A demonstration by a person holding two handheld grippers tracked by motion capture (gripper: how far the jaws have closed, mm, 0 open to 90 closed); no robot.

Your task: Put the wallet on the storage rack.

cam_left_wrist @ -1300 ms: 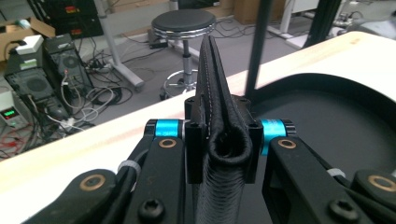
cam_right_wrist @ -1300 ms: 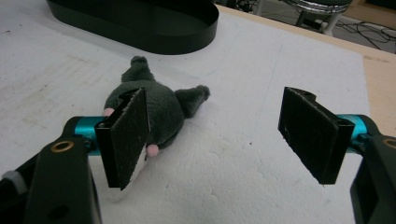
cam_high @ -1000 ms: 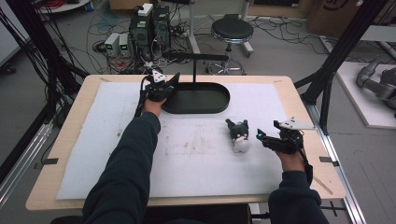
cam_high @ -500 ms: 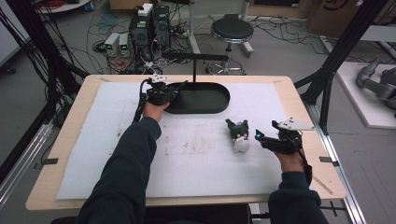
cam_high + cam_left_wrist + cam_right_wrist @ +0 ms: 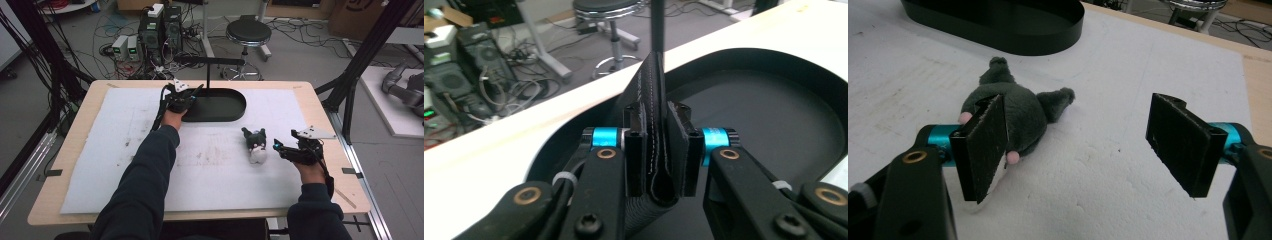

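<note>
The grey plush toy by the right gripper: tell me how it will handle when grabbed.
The plush toy looks soft and furry, so it will probably squash between the pads. It seems light and may slide on the white mat. Lying on its side, it seems unlikely to roll. The right gripper is open.

A robotics lab. Black metal rig frames (image 5: 367, 55) flank the pale wooden table (image 5: 320, 107). Tangled cables (image 5: 112, 30), grey computer boxes (image 5: 162, 27) and a round black stool (image 5: 248, 32) crowd the grey floor.

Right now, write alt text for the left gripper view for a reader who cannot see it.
The left tool is shut on a folded black stitched strap, pinched upright between its two pads. Behind it lies a black oval tray with a thin post rising from it, on a white mat over a wooden table; beyond the table edge stand a stool and cabled electronics.
</note>
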